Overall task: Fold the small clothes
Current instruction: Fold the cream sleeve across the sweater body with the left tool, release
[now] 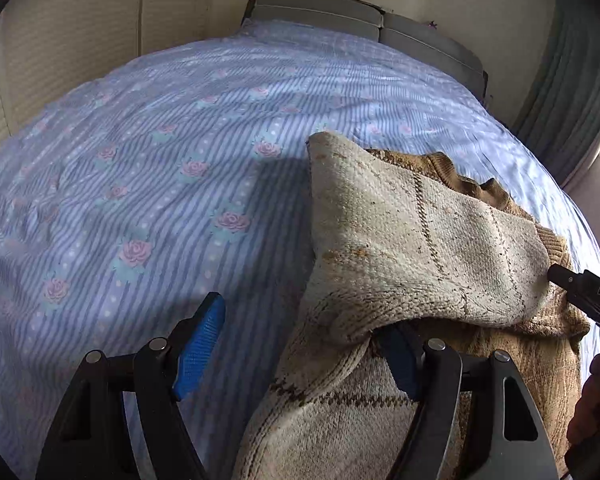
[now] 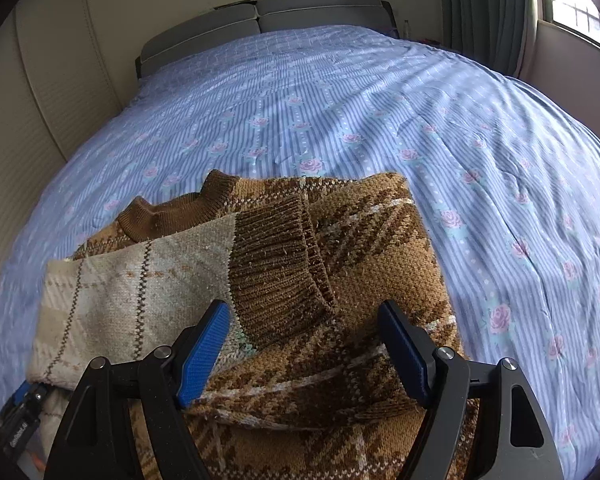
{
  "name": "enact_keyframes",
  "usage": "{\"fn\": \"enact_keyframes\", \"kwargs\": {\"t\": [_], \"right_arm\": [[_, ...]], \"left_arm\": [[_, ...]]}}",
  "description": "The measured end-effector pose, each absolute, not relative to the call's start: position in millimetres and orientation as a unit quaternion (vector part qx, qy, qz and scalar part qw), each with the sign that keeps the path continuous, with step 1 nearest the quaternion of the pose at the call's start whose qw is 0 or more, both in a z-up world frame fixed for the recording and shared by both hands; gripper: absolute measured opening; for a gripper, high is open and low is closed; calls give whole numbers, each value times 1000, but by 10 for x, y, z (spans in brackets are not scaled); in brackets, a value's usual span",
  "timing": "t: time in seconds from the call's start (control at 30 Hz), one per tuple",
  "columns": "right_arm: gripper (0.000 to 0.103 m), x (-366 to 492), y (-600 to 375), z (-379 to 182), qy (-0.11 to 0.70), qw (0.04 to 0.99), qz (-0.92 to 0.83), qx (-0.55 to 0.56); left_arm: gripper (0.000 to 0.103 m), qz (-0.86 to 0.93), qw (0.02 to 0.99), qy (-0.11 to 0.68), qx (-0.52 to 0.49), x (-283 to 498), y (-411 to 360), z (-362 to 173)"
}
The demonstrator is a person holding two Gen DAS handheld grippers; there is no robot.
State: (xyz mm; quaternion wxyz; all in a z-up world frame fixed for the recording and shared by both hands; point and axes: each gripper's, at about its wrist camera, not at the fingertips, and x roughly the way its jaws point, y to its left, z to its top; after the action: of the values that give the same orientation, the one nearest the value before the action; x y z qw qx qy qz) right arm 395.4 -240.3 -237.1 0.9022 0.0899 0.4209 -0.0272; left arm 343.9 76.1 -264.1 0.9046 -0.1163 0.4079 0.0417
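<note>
A knitted sweater [image 2: 364, 264], brown plaid outside and cream inside, lies on the bed. Its left part [image 1: 412, 240] is folded over the body, cream side up, with the brown ribbed cuff [image 2: 276, 268] lying on the plaid. My left gripper [image 1: 304, 344] is open at the sweater's left edge; its right finger sits under the raised cream fold, its left finger over the bare sheet. My right gripper [image 2: 304, 344] is open just above the sweater, fingers either side of the cuff, holding nothing. The brown collar [image 2: 172, 212] lies at the far side.
The bed carries a blue striped sheet with pink roses [image 2: 380, 112]. A grey headboard [image 2: 260, 16] stands at the far end. A cream wardrobe [image 2: 52, 92] stands left, a green curtain [image 2: 484, 4] and window right. The right gripper's tip [image 1: 580, 292] shows in the left wrist view.
</note>
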Motion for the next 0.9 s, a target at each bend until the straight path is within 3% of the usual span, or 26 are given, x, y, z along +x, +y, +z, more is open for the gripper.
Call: {"fn": "enact_keyframes", "kwargs": {"t": [0.03, 0.1, 0.13, 0.17, 0.27, 0.63, 0.7, 0.77, 0.9], "right_arm": [[73, 3987, -2395, -2394, 424, 901, -28, 88], [50, 4024, -2360, -2421, 430, 899, -23, 77], [30, 4025, -2338, -2422, 431, 899, -19, 69], [20, 4011, -2323, -2411, 429, 901, -26, 60], [11, 3945, -2356, -2391, 425, 903, -30, 64], [12, 3789, -2302, -2409, 428, 902, -33, 41], [21, 3762, -2282, -2352, 423, 905, -31, 37], [45, 3711, -2266, -2269, 412, 910, -38, 28], [47, 3592, -2249, -2076, 375, 926, -34, 17]], "left_arm": [[75, 45, 904, 408, -117, 3443, 785, -2639], [76, 52, 904, 405, -124, 3422, 853, -2644], [76, 56, 904, 403, -128, 3401, 898, -2652], [76, 60, 904, 404, -129, 3381, 934, -2663], [76, 62, 903, 405, -127, 3380, 981, -2692], [74, 60, 908, 398, -118, 3250, 903, -2508], [74, 54, 912, 392, -109, 3193, 813, -2406], [74, 42, 915, 389, -102, 3129, 715, -2309], [74, 1, 925, 367, -96, 3027, 498, -2079]]}}
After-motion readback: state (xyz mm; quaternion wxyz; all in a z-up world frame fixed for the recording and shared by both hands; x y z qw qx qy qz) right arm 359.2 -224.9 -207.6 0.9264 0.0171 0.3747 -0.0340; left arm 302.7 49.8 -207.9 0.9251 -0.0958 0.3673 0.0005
